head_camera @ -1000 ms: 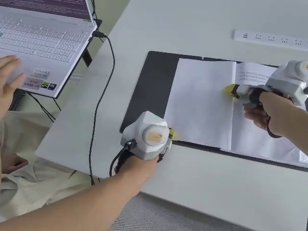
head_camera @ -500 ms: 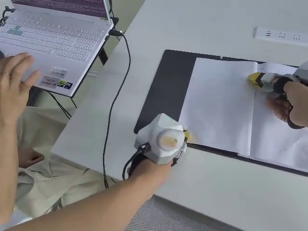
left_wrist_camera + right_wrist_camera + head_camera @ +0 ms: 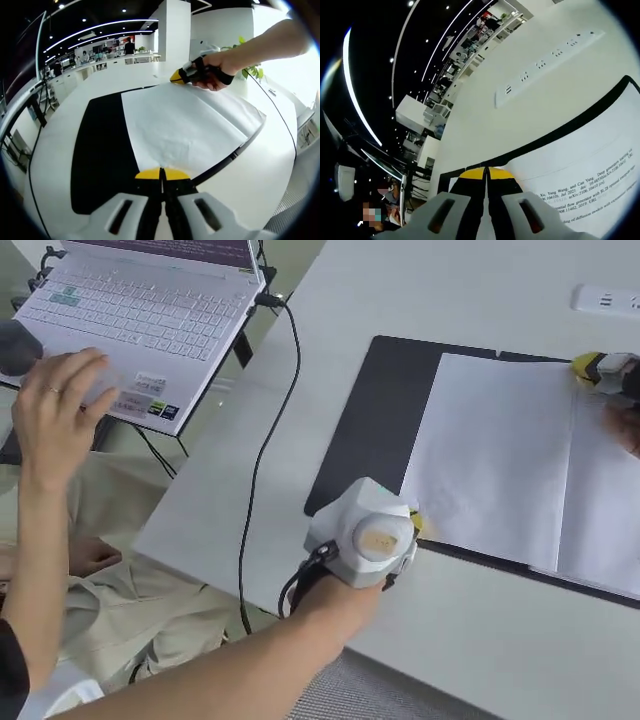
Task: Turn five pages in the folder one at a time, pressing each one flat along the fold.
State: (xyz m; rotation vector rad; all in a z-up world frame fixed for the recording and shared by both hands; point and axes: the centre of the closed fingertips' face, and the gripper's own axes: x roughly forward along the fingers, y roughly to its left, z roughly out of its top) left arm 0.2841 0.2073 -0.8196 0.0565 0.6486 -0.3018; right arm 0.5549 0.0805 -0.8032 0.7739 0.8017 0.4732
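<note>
- Left tool (image 3: 162, 174): clenched, tips together on the near edge of the blank page (image 3: 185, 125).
- Folder (image 3: 97, 150): lies open on the surface (image 3: 255, 185), directly ahead of the left tool.
- Right tool (image 3: 485, 173): clenched, at the fold's far end; power strip (image 3: 547, 60) beyond.

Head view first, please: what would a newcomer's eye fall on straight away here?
The open black folder, with a blank white page spread across it. The left gripper rests shut at the page's near edge, and the right gripper sits shut at the far end of the fold. At the left, a hand hovers over a laptop.
</note>
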